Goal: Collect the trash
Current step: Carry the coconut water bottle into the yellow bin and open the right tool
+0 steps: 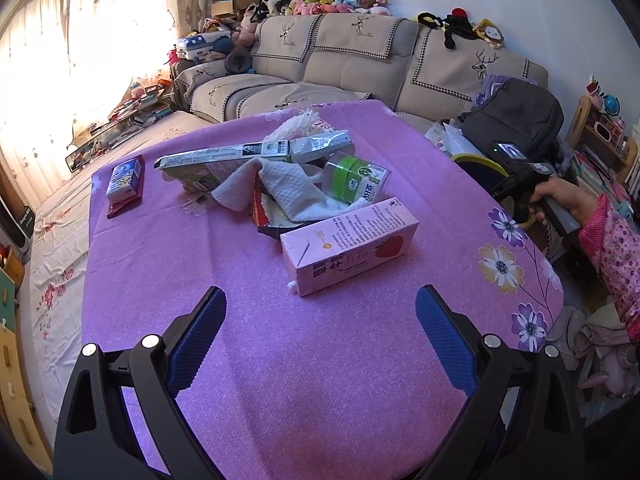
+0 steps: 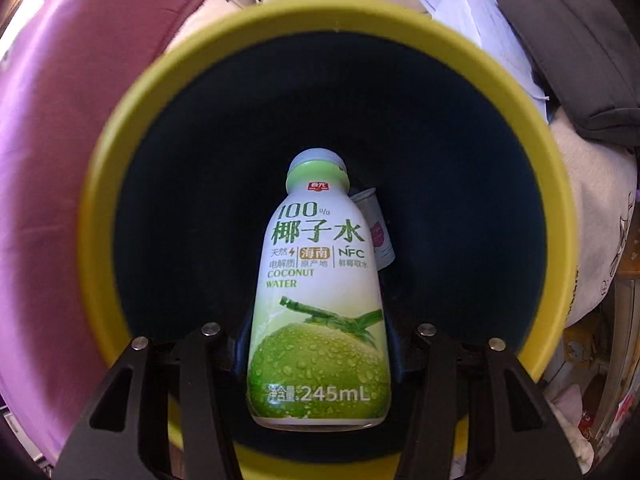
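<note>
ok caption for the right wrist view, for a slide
Right tool holds a coconut water bottle over the yellow-rimmed bin.

The left camera looks down across the purple table (image 1: 280, 320), and the right camera looks straight down, close, into the yellow bin (image 2: 120, 184); both see that bin.

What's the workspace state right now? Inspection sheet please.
Surface: purple floral tablecloth, trash heaped mid-table.
Job's things: pink carton, flattened grey carton, green-labelled jar, small blue carton on the cloth; coconut water bottle above yellow-rimmed bin, small container already inside.
Clutter: crumpled paper towels in the heap.
Grippers: left gripper open, empty, over the table; right gripper pointing into the bin, closed on the coconut water bottle.
Cables: nothing seen.
Surroundings: sofa, plush toys, dark backpack.
</note>
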`<state>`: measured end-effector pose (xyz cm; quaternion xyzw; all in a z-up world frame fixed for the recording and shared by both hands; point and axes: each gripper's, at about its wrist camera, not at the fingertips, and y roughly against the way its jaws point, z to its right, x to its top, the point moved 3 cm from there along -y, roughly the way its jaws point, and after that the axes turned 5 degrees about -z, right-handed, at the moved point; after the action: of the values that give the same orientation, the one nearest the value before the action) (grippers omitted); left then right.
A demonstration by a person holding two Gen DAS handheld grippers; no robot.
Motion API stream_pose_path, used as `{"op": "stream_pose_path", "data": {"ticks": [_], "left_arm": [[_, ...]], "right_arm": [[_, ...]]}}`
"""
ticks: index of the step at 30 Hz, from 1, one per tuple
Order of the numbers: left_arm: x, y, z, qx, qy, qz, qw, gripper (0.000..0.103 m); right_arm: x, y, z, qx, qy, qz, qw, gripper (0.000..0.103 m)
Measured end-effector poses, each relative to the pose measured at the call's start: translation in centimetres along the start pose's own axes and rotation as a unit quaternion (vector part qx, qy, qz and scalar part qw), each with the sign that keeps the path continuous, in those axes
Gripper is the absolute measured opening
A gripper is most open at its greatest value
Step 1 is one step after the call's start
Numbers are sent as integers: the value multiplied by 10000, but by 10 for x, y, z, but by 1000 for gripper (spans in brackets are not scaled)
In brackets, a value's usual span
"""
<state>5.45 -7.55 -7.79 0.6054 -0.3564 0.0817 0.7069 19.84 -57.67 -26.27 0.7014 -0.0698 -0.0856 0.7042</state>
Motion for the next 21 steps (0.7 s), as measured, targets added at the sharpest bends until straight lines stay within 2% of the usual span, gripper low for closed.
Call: {"op": "stream_pose_path", "data": {"ticks": [3, 8, 15, 18, 21], "left_arm": [[2, -5, 5, -46, -70, -37, 10000, 94], [5, -14, 11, -173, -246, -34, 9995, 94], [23, -39, 10, -703, -875, 48, 9937, 94], [32, -57, 7, -835, -1128, -63, 9901, 94], [38, -79, 1, -961, -1175, -321, 9879, 94]], "right_arm": [[-3, 8, 1, 1, -46, 152, 9999, 60], [-25, 39, -2, 55, -6, 597, 9982, 62], [-61, 81, -14, 228, 148, 1078, 9938, 64], [-66, 91, -15, 292, 228, 1143, 9928, 64], [-71, 93, -16, 340, 299, 1192, 9918, 65]]}}
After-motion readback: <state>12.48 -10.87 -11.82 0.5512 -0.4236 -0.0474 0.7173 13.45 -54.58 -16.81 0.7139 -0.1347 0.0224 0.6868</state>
